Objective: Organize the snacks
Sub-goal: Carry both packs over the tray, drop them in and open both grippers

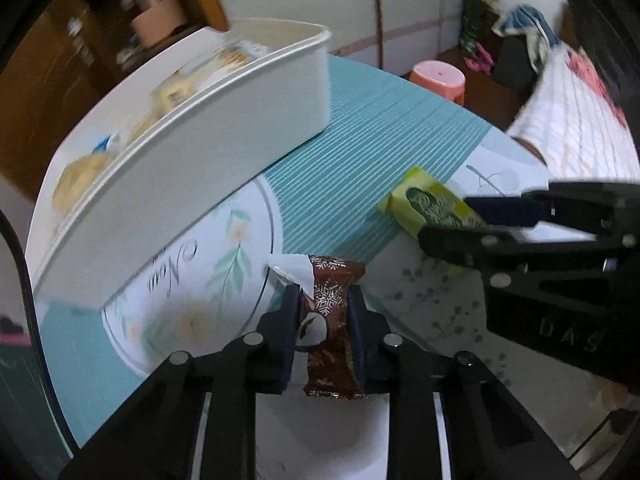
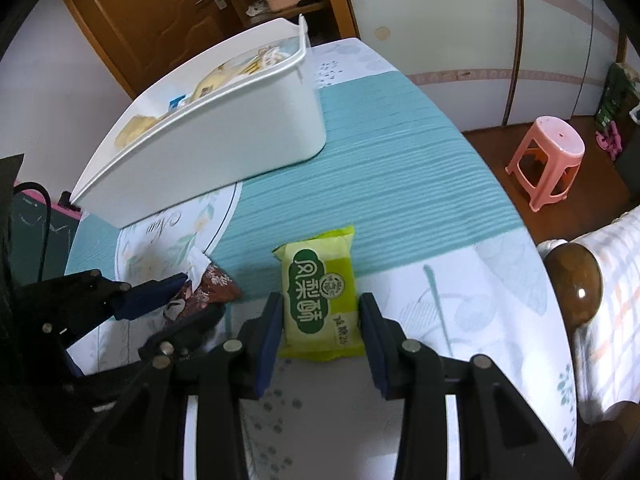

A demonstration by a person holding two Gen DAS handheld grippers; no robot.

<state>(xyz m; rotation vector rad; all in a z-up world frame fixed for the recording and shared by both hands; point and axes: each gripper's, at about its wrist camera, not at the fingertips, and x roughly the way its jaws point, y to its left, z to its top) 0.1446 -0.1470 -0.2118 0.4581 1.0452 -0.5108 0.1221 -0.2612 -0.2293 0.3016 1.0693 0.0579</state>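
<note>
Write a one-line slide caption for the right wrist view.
Right gripper straddles green snack pack; left gripper grips brown snack near white bin.

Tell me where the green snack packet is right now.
The green snack packet lies on the table between the right tongs, right of the brown snack and in front of the white bin.

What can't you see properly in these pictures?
- Left wrist view: the snacks in the white bin are blurred and half hidden by its wall.
- Left wrist view: the right gripper covers part of the green snack.
- Right wrist view: the left gripper hides most of the brown snack.
</note>
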